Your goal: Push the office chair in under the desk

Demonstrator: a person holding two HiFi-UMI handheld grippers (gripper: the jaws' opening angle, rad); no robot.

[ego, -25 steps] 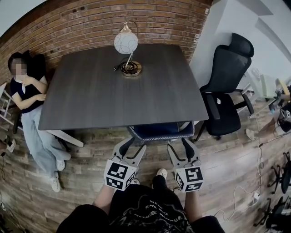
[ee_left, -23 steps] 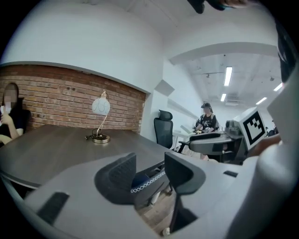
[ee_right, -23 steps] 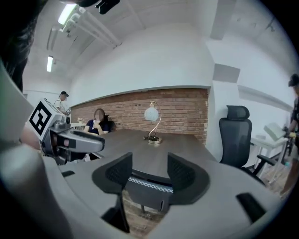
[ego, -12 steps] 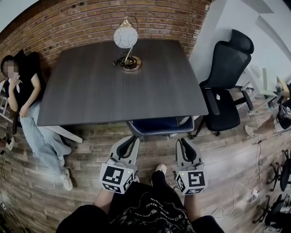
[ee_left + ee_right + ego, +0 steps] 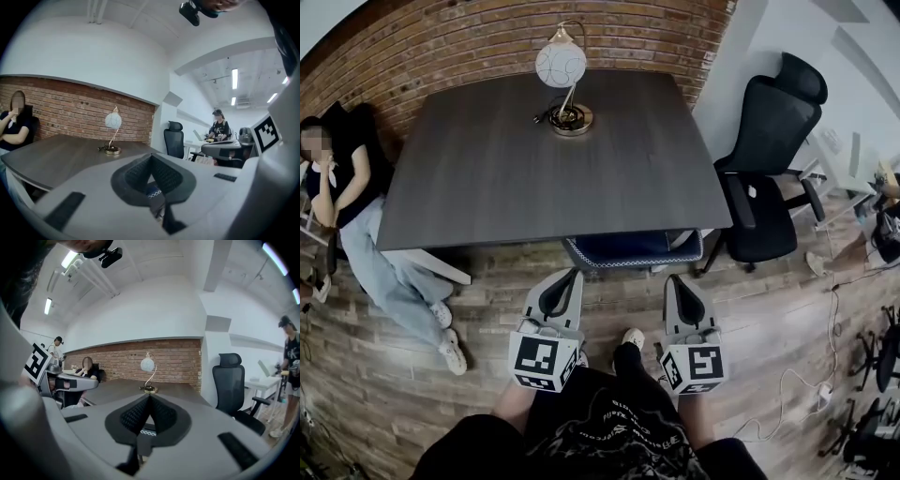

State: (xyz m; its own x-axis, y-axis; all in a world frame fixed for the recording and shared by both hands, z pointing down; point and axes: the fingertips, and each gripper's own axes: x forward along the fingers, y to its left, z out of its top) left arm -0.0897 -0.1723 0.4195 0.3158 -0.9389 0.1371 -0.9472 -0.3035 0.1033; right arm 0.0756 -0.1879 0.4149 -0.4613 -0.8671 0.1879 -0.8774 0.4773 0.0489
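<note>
Drawn off the office chair (image 5: 633,248), its rear facing them, left hand-held gripper (image 5: 571,276) and right hand-held gripper (image 5: 674,280) just closed empty.

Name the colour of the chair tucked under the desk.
Dark blue chair, clearest in the head view.

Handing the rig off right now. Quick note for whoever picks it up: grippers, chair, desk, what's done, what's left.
Left gripper: shut; its jaws have just closed with nothing between them.
Right gripper: the same, shut and empty.
Both point at the near edge of the desk, tips close to the blue chair. I cannot tell whether they touch it.
Blue chair: tucked under the desk, only its near edge showing.
Black office chair: stands at the desk's right side, not under it.
Done: the blue chair looks pushed in.
Left: probably nothing for it. Check whether the black one is meant too.
</note>
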